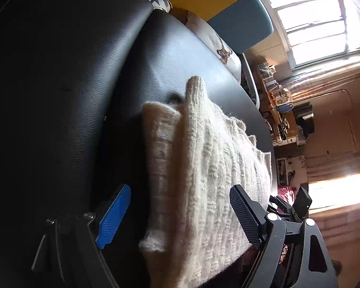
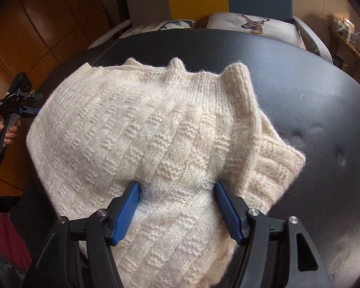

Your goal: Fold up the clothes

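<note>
Sweater (image 2: 141, 129): I see it bunched on the black padded worktop (image 2: 312, 110), near edge overhanging.
Right gripper (image 2: 177, 213): wide, straddling knit, gripping nothing.
Left gripper (image 1: 180, 218): wide at the sweater's side.
Risk: I pinch several layers, dragging it off.

Place: a lived-in home room, likely a living room.
Seating: black padded leather surface (image 2: 300, 100); behind it a white cushion printed with a stag's head (image 2: 254, 27) and a cushion with blue geometric shapes (image 2: 170, 25).
Light: large barred window (image 1: 316, 21).
Clutter: long wooden shelf crowded with small household items (image 1: 278, 110).
Walls: brown wooden panelling (image 2: 36, 28).
</note>
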Tool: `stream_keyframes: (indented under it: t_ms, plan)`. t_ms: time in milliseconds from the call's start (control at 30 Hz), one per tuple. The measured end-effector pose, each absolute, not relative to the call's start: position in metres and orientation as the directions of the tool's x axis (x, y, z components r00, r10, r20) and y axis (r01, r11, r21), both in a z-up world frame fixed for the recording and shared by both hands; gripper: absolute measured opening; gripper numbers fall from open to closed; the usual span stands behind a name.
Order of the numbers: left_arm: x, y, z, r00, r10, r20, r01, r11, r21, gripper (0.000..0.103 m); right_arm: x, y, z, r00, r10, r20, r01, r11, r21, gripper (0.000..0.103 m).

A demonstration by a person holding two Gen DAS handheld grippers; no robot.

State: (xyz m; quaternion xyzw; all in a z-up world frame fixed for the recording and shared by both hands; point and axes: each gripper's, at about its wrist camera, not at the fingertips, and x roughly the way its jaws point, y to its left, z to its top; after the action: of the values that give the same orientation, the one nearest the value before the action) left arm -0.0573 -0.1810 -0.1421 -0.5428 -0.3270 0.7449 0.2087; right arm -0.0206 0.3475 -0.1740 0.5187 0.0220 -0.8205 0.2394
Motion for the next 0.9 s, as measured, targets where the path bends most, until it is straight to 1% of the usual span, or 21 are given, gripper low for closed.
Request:
stream_keyframes:
  t_ms: [67,133,167,200,233,267,300,400,433,567,600,667,733,900]
  plan:
    - [-0.061,-0.175,-0.143,-0.318,0.681,-0.660,0.035,-0.687,-0.726,0.084,-0.020,0.346,-0.174,-0.353,-0.367,-0.860,0.415,-0.886,0.208,0.069]
    - [-0.065,-0.167,-0.145,-0.309,0.690,-0.655,0.015,-0.685,-0.729,0.081,-0.019,0.345,-0.175,-0.362,-0.365,-0.858,0.414,-0.887,0.204,0.070]
    - [-0.066,-0.164,-0.146,-0.305,0.693,-0.653,0.012,-0.683,-0.730,0.073,-0.018,0.345,-0.175,-0.367,-0.366,-0.855,0.414,-0.888,0.202,0.071]
    - [-0.068,-0.163,-0.149,-0.305,0.696,-0.650,0.020,-0.678,-0.735,0.062,-0.017,0.345,-0.175,-0.373,-0.366,-0.852,0.414,-0.888,0.200,0.071]
    - [-0.068,-0.164,-0.152,-0.310,0.702,-0.642,0.037,-0.666,-0.745,0.057,-0.015,0.343,-0.176,-0.379,-0.367,-0.850,0.415,-0.888,0.198,0.072]
    - [-0.068,-0.167,-0.158,-0.313,0.713,-0.628,0.057,-0.646,-0.761,0.042,-0.013,0.340,-0.177,-0.384,-0.367,-0.847,0.417,-0.888,0.195,0.072]
    - [-0.067,-0.171,-0.164,-0.318,0.728,-0.608,0.081,-0.618,-0.782,0.032,-0.011,0.338,-0.177,-0.387,-0.367,-0.846,0.418,-0.887,0.194,0.072]
    - [-0.062,-0.183,-0.181,-0.347,0.766,-0.541,0.151,-0.524,-0.838,0.031,-0.011,0.336,-0.176,-0.386,-0.366,-0.847,0.422,-0.886,0.191,0.072]
    - [-0.061,-0.183,-0.183,-0.352,0.768,-0.535,0.161,-0.513,-0.843,0.031,-0.011,0.335,-0.175,-0.381,-0.364,-0.850,0.425,-0.885,0.188,0.072]
    - [-0.062,-0.178,-0.178,-0.348,0.745,-0.569,0.182,-0.542,-0.820,0.031,-0.011,0.333,-0.174,-0.358,-0.353,-0.865,0.444,-0.879,0.175,0.073]
    - [-0.063,-0.176,-0.176,-0.344,0.732,-0.588,0.188,-0.560,-0.807,0.026,-0.012,0.333,-0.173,-0.350,-0.350,-0.869,0.448,-0.877,0.172,0.073]
    - [-0.065,-0.169,-0.166,-0.346,0.685,-0.641,0.159,-0.631,-0.759,0.021,-0.015,0.330,-0.172,-0.319,-0.341,-0.884,0.458,-0.872,0.171,0.073]
    - [-0.065,-0.161,-0.156,-0.354,0.653,-0.670,0.121,-0.678,-0.725,0.018,-0.017,0.328,-0.166,-0.272,-0.322,-0.907,0.475,-0.865,0.164,0.072]
    - [-0.069,-0.163,-0.158,-0.361,0.674,-0.645,0.121,-0.652,-0.749,0.017,-0.013,0.324,-0.153,-0.249,-0.266,-0.931,0.566,-0.820,0.083,0.072]
